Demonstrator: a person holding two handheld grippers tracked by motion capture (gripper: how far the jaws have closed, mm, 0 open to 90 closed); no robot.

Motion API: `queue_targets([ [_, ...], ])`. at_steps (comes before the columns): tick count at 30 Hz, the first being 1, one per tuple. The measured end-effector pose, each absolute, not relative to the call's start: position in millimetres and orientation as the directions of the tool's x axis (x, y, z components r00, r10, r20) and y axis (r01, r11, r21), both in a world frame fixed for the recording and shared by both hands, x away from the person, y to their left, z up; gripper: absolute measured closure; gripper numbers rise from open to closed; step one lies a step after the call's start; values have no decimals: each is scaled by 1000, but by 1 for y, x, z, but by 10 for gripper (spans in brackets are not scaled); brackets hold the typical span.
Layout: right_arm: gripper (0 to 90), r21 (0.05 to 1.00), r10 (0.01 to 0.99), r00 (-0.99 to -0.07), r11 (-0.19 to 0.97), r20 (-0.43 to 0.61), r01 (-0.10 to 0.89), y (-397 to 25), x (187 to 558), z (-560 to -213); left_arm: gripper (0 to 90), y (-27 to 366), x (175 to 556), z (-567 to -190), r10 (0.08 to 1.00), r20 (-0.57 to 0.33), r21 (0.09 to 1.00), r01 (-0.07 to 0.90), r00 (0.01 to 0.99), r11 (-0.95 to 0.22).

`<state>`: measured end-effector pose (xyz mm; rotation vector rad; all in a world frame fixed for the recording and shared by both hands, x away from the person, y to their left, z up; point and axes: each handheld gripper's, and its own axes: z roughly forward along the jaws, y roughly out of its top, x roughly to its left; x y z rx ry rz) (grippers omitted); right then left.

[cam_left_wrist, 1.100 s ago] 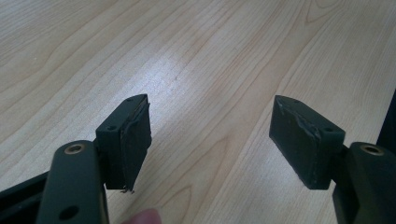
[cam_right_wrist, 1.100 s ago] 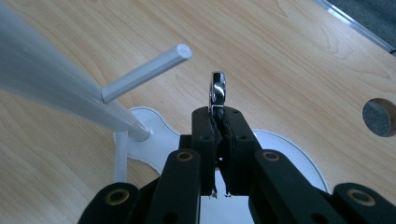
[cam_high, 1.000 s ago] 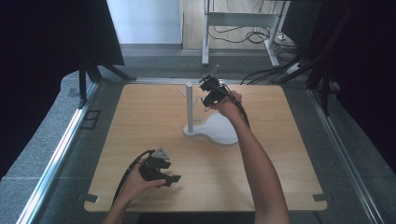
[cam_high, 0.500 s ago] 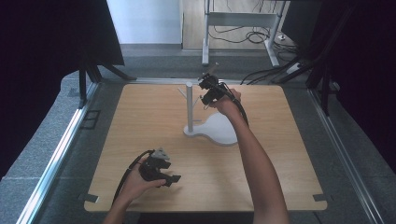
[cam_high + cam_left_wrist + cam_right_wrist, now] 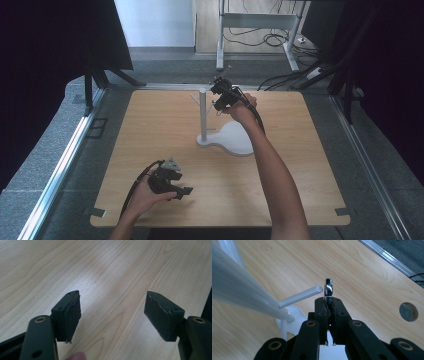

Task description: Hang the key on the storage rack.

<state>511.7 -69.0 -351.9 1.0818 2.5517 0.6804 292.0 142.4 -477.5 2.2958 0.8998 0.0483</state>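
A white stand (image 5: 202, 116) with a thin upright post and side pegs rises from a flat white base (image 5: 235, 141) at the table's back middle. Beside the top of the post, my right gripper (image 5: 220, 95) is held up. In the right gripper view that gripper (image 5: 328, 302) is shut on a small shiny metal piece (image 5: 328, 289), which sticks up above the fingertips right beside the tip of a white peg (image 5: 300, 297). My left gripper (image 5: 181, 191) rests low at the front left of the table. Its jaws (image 5: 113, 315) are wide open over bare wood.
The wooden table (image 5: 150, 125) has a round grey-filled hole (image 5: 408, 311) near its far edge and a metal rail (image 5: 65, 165) along its left side. Beyond the table lie cables (image 5: 285, 80) on the floor and a white frame's legs (image 5: 220, 40).
My right gripper has shifted slightly left and up toward the top of the post, still holding the metal piece. The left gripper has stayed put.
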Motion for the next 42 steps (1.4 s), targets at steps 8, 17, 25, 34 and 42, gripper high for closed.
queue_targets([
  [8,846,530,725,-683,614,-86,585,-66,507,-349,299,141,292,-478,613,-193,591,590,766,-551],
  [17,844,529,714,-693,627,-97,572,-63,501,-351,299,140,291,-477,611,-192,589,588,768,-555],
  [25,842,523,707,-700,636,-101,566,-58,497,-355,299,139,291,-478,612,-192,590,589,767,-553],
  [34,787,525,690,-719,645,-86,556,-56,488,-361,299,136,290,-478,608,-189,587,586,771,-560],
  [42,654,552,675,-735,639,-67,536,-66,473,-358,300,138,291,-479,625,-194,587,600,756,-544],
])
